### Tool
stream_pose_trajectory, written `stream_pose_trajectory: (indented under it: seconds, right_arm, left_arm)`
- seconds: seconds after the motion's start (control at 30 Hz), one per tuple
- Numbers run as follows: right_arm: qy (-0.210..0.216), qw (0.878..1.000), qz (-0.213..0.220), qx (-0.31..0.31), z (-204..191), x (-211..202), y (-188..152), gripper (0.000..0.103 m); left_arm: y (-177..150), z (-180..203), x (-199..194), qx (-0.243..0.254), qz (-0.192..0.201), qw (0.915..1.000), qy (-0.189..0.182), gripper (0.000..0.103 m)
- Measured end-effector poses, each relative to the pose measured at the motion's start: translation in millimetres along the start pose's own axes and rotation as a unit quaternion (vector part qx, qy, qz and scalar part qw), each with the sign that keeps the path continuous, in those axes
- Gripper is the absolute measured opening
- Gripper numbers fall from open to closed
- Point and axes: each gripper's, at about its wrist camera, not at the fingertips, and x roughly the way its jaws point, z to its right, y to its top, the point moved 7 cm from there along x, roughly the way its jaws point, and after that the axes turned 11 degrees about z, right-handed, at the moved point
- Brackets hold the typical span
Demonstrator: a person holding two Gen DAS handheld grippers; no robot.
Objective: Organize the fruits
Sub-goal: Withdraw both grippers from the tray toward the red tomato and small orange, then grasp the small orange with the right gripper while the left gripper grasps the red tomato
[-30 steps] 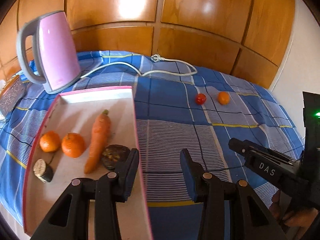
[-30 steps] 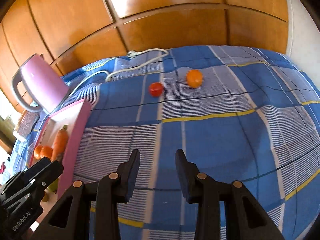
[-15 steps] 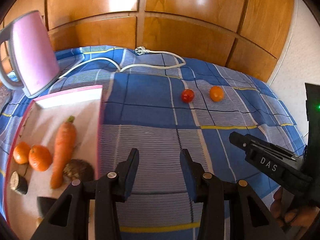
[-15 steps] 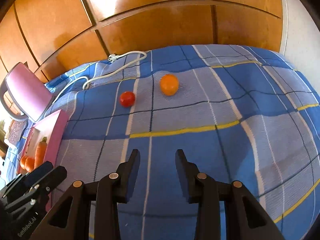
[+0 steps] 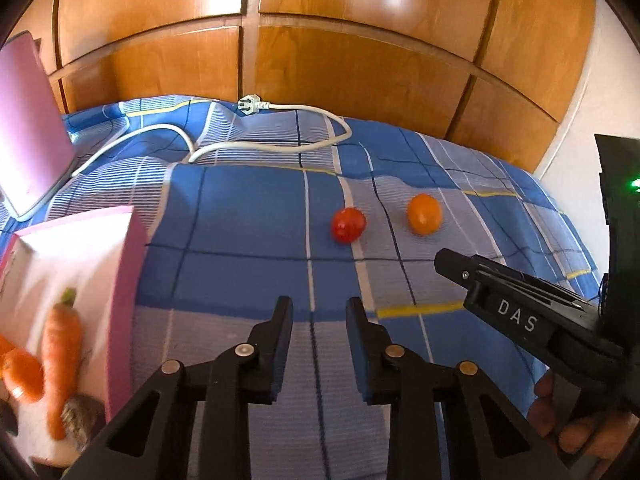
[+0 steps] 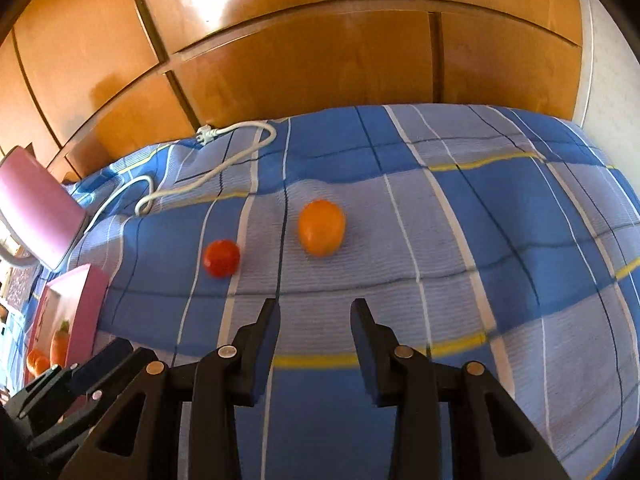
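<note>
A red tomato (image 5: 348, 224) and an orange fruit (image 5: 424, 213) lie side by side on the blue checked cloth, apart from each other. My left gripper (image 5: 319, 313) is open and empty, a short way before the tomato. My right gripper (image 6: 315, 314) is open and empty, just before the orange fruit (image 6: 322, 227), with the tomato (image 6: 221, 257) to its left. The right gripper also shows at the right of the left wrist view (image 5: 444, 258). A pink tray (image 5: 128, 264) at the left holds a carrot (image 5: 60, 352) and oranges (image 5: 20, 372).
A pink kettle (image 5: 28, 128) stands at the far left, its white cord and plug (image 5: 256, 144) snaking across the cloth behind the fruits. Wooden panels (image 5: 340, 60) rise behind the bed. A white wall (image 5: 600, 120) is at the right.
Both grippers have moved forward and to the right, closer to the tomato and the orange fruit. The tray has slid to the left edge of the left view. Both stay open.
</note>
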Motion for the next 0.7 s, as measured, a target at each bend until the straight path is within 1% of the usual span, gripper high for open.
stream_pose_trajectory:
  seconds: [0.1, 0.27, 0.47, 0.5, 0.57, 0.7]
  right_arm:
    - [-0.003, 1.0, -0.002, -0.003, 1.3, 14.0, 8.7, 0.037]
    - [0.0, 1.0, -0.007, -0.002, -1.7, 34.2, 20.6, 0.037]
    - [-0.01, 1.0, -0.008, -0.01, -2.0, 57.3, 29.9, 0.037]
    - [-0.01, 1.0, -0.007, -0.012, -0.8, 60.0, 30.6, 0.037]
    - [-0.016, 1.0, -0.001, -0.026, -2.4, 63.0, 32.6, 0.033]
    - [-0.008, 1.0, 0.004, -0.027, -1.1, 63.2, 32.2, 0.032]
  left_arm:
    - [4.7, 1.2, 12.4, -0.001, 0.001, 1.0, -0.005, 0.028]
    - [7.2, -0.9, 29.1, -0.014, -0.009, 0.9998, -0.008, 0.028]
    - [5.7, -4.0, 41.2, -0.022, -0.017, 0.9996, -0.003, 0.028]
    - [5.8, -5.1, 42.9, -0.026, -0.018, 0.9995, -0.003, 0.028]
    - [6.0, -6.0, 44.9, -0.028, -0.018, 0.9994, -0.002, 0.028]
    - [6.7, -6.1, 48.1, -0.033, -0.017, 0.9993, -0.004, 0.028]
